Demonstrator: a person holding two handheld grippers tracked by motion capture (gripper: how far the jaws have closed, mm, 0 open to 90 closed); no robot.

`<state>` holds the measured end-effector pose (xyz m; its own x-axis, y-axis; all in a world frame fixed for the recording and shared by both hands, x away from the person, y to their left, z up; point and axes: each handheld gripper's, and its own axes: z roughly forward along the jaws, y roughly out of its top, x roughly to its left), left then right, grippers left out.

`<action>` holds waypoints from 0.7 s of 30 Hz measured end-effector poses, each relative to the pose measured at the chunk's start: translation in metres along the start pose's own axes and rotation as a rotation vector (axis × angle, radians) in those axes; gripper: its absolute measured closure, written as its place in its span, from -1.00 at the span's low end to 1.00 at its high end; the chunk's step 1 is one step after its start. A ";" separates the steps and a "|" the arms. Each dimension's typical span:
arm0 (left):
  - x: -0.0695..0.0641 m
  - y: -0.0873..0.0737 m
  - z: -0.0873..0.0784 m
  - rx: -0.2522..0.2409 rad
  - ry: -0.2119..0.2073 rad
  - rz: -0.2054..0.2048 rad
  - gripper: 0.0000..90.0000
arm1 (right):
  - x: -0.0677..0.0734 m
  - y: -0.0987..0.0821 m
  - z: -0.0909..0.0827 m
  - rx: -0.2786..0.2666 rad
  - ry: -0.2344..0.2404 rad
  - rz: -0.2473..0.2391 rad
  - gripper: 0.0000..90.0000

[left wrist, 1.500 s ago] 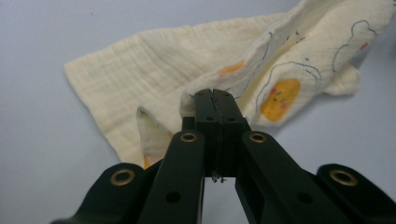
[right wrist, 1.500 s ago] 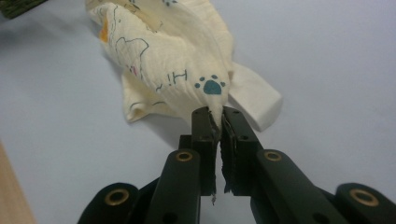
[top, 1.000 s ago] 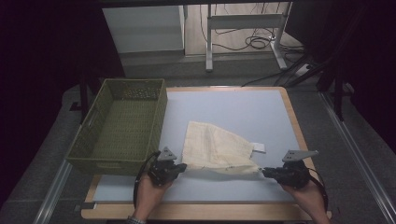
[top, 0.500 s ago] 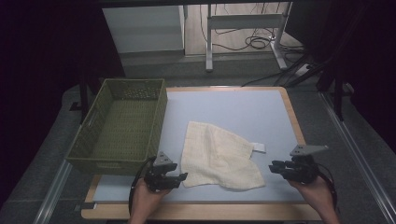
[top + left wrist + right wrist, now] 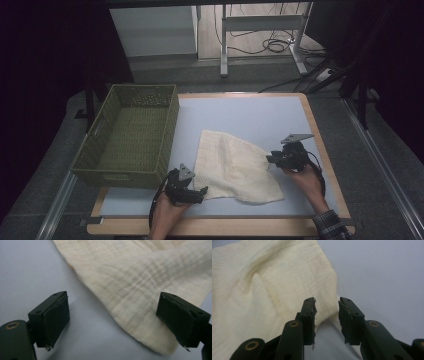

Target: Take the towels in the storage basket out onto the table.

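Both claws have just been opening: left claw (image 5: 113,322) wide, right claw (image 5: 327,315) narrow, cream cloth (image 5: 235,167) released flat at lower centre, fold step finished.

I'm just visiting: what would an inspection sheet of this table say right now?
Surface: pale blue table with a wooden edge, flat.
Job's things: cream cloth lying rumpled, released; green woven basket beside it, nothing seen inside.
Clutter: nothing seen.
Grippers: left gripper wide open at the cloth's near corner, jaws just opening; right gripper narrowly open at the far corner, nothing between its jaws.
Cables: black cable trails from the left gripper; loose cables on the floor beyond.
Surroundings: dark room, metal table legs behind.
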<state>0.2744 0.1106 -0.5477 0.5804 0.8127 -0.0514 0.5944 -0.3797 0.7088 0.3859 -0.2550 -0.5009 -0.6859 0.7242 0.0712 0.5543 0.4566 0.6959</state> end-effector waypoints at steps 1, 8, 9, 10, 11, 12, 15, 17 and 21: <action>0.000 0.000 0.000 0.000 0.000 0.000 -0.81 | 0.000 0.000 0.000 0.000 0.000 0.000 0.47; 0.000 0.000 0.001 0.002 0.005 -0.004 -0.83 | -0.003 0.008 0.016 0.053 -0.026 -0.035 0.91; 0.000 0.000 0.001 0.002 0.005 -0.004 -0.84 | -0.005 0.011 0.014 0.046 -0.038 -0.036 0.91; 0.000 0.000 0.001 -0.001 0.004 -0.005 -0.84 | -0.007 0.015 0.011 0.036 -0.047 -0.031 0.91; 0.000 0.000 0.001 -0.001 0.004 -0.005 -0.84 | -0.011 0.019 0.008 0.026 -0.058 -0.034 0.91; 0.000 -0.001 0.001 -0.001 0.004 -0.004 -0.84 | -0.015 0.024 0.004 0.019 -0.073 -0.034 0.91; 0.000 -0.001 0.001 -0.002 0.005 -0.004 -0.84 | -0.022 0.033 -0.001 0.008 -0.095 -0.028 0.91; 0.000 -0.001 0.001 -0.002 0.005 -0.004 -0.84 | -0.034 0.047 -0.005 -0.006 -0.118 -0.020 0.91; 0.000 -0.001 0.001 -0.004 0.004 -0.005 -0.84 | -0.046 0.059 -0.005 -0.015 -0.137 -0.012 0.91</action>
<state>0.2746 0.1104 -0.5493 0.5753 0.8163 -0.0516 0.5946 -0.3741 0.7117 0.4475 -0.2636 -0.4598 -0.6210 0.7830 -0.0348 0.5388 0.4587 0.7066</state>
